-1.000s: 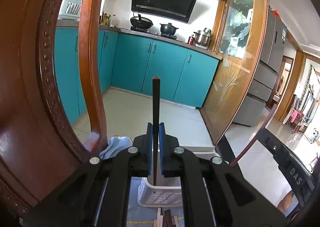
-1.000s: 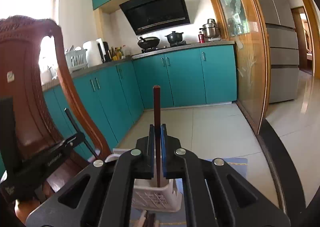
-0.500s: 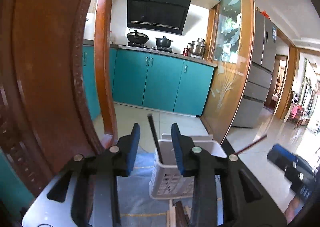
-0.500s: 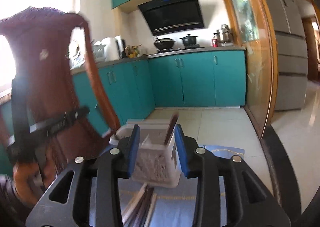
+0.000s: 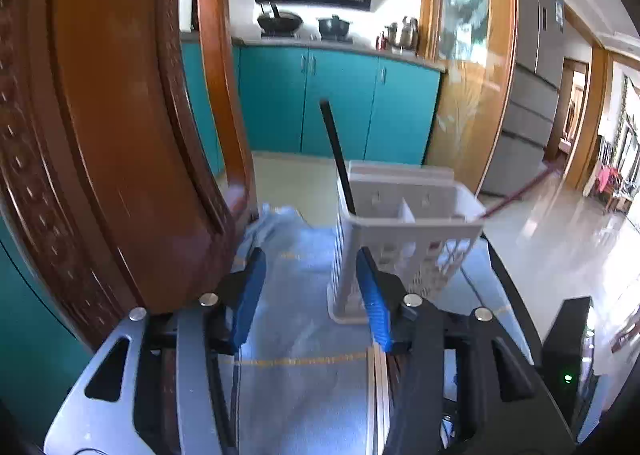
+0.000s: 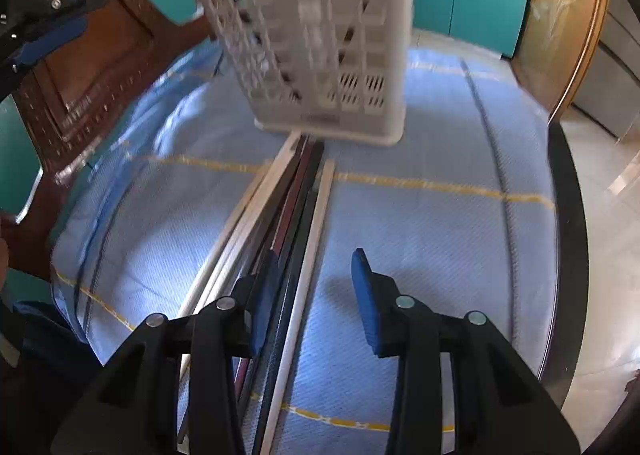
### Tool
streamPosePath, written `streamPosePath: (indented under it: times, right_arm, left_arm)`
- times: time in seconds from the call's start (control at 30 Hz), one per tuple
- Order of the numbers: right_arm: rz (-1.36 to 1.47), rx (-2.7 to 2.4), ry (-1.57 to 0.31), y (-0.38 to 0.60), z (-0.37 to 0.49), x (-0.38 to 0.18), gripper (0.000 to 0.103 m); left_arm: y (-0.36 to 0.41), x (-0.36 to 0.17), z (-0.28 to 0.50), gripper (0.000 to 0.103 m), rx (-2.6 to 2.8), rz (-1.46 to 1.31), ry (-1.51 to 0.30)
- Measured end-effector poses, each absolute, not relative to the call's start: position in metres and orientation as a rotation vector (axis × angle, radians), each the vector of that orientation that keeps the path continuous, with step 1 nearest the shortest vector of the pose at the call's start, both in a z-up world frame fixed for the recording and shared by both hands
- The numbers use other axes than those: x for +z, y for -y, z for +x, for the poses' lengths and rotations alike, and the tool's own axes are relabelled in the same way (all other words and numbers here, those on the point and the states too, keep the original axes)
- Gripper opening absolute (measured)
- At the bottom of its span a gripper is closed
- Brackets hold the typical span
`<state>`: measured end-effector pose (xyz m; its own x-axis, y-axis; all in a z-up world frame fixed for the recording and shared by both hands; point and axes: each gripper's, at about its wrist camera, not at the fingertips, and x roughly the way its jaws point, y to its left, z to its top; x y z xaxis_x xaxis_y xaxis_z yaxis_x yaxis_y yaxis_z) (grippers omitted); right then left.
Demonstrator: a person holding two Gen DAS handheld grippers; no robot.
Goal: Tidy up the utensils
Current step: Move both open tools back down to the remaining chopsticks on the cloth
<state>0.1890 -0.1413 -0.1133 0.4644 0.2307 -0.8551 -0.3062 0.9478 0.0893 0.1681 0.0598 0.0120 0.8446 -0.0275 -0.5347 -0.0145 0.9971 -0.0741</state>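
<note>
Both claws have let go. The left claw (image 5: 312, 295) has just been opening, nothing between its blue pads; its black chopstick (image 5: 338, 159) now leans in the white perforated plastic caddy (image 5: 404, 231), centre frame. The right claw (image 6: 316, 295), also parted and empty, has dipped over the row of loose chopsticks (image 6: 288, 223) on the blue-clothed counter (image 6: 440, 239), likely for the next pick.

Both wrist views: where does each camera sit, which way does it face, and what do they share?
Left wrist: rides the left gripper, facing gently downward past a wooden chair at the white basket holding a black chopstick; blue pads apart, nothing between them.
Right wrist: rides the right gripper, tilted steeply down at the row of chopsticks on the blue cloth; jaws open, the left gripper at the upper left.
Shared: basket, cloth, chair.
</note>
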Motion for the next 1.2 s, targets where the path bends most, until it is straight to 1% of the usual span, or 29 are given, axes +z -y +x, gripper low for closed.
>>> streamPosePath:
  times: [0.1, 0.2, 0.3, 0.57, 0.6, 0.77, 0.87, 1.0, 1.07, 1.1, 1.13, 1.2]
  right_arm:
    - [-0.094, 0.321, -1.045, 0.136, 0.188, -0.118, 0.038]
    - [-0.101, 0.322, -1.039, 0.132, 0.188, -0.118, 0.038]
    - [-0.077, 0.347, -1.053, 0.130, 0.187, -0.117, 0.012]
    - [-0.049, 0.293, -1.069, 0.159, 0.196, -0.104, 0.010]
    - [-0.045, 0.274, -1.060, 0.165, 0.196, -0.101, 0.001]
    - [-0.034, 0.208, -1.027, 0.187, 0.195, -0.091, 0.001]
    - [-0.002, 0.217, -1.043, 0.192, 0.197, -0.094, 0.001]
    - [0.023, 0.243, -1.077, 0.188, 0.201, -0.102, 0.005]
    - [0.000, 0.248, -1.079, 0.182, 0.201, -0.105, 0.011]
    - [-0.007, 0.251, -1.081, 0.178, 0.201, -0.106, 0.018]
    - [-0.020, 0.251, -1.078, 0.175, 0.199, -0.107, 0.023]
    - [-0.048, 0.250, -1.073, 0.171, 0.199, -0.108, 0.027]
  left_arm:
    - [-0.058, 0.006, 0.168, 0.049, -0.014, -0.068, -0.595]
    - [-0.055, 0.001, 0.168, 0.053, -0.013, -0.050, -0.616]
    - [-0.052, -0.002, 0.169, 0.054, -0.018, -0.044, -0.635]
    - [-0.047, -0.011, 0.168, 0.055, -0.019, -0.015, -0.676]
    - [-0.047, -0.012, 0.168, 0.055, -0.019, -0.017, -0.683]
    - [-0.051, -0.022, 0.169, 0.055, -0.021, -0.029, -0.733]
    - [-0.050, -0.028, 0.171, 0.055, -0.029, -0.035, -0.771]
    - [-0.045, -0.035, 0.172, 0.056, -0.035, -0.025, -0.809]
    - [-0.043, -0.036, 0.172, 0.057, -0.038, -0.016, -0.812]
    - [-0.042, -0.037, 0.172, 0.058, -0.039, -0.012, -0.813]
    - [-0.041, -0.037, 0.172, 0.059, -0.041, -0.008, -0.816]
    - [-0.040, -0.038, 0.171, 0.059, -0.043, -0.003, -0.818]
